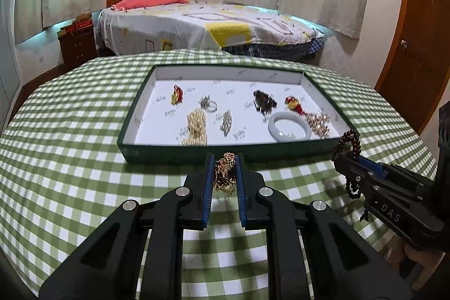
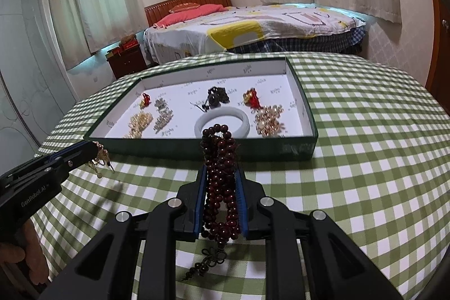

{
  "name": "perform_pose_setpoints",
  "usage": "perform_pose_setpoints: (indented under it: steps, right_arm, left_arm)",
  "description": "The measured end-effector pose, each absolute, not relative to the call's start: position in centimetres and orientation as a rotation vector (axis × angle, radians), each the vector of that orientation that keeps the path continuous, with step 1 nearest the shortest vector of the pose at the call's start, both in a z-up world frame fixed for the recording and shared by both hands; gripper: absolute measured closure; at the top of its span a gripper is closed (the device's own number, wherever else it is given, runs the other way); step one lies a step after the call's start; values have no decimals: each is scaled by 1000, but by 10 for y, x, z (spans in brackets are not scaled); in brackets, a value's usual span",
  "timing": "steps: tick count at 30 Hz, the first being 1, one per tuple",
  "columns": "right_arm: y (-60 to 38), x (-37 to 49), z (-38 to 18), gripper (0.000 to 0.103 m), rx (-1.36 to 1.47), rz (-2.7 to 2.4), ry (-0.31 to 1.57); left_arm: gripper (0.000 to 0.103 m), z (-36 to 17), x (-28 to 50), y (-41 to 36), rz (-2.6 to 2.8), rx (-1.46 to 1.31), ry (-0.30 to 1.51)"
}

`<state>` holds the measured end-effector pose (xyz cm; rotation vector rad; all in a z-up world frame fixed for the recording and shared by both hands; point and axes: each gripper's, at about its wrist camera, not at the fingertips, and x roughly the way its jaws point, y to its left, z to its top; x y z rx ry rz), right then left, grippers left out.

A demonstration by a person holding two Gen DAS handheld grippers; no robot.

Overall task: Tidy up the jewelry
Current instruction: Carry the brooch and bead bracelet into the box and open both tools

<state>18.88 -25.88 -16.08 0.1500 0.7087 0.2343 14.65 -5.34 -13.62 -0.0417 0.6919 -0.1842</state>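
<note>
A shallow dark green tray [image 1: 174, 155] [image 2: 197, 146] with a white floor sits on the checked table and holds several jewelry pieces, among them a pale jade bangle [image 1: 289, 127] [image 2: 222, 118] and a pearl-like strand [image 1: 195, 125]. My left gripper [image 1: 225, 163] is shut on a gold chain [image 1: 225, 173] just in front of the tray's near wall; it also shows in the right wrist view [image 2: 94, 151]. My right gripper [image 2: 220, 173] is shut on a dark red bead bracelet [image 2: 220, 179], held above the table near the tray's front right; it also shows in the left wrist view [image 1: 344, 152].
The table has a green and white checked cloth [image 1: 84, 173] [image 2: 365, 159]. Behind it stands a bed [image 1: 211, 24] with a patterned sheet, a dark bedside cabinet [image 1: 77, 45], curtains and a wooden door [image 1: 416, 47] at the right.
</note>
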Motion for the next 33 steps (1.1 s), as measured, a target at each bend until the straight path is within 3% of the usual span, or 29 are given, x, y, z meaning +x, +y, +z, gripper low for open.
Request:
perform_pose_setpoints:
  steps: [20, 33]
  right_arm:
    - [-252, 218, -97, 83, 120, 248, 554]
    - [-244, 269, -69, 83, 81, 254, 464]
  left_arm:
    - [88, -70, 174, -52, -209, -48, 515]
    - [88, -48, 231, -58, -192, -39, 444]
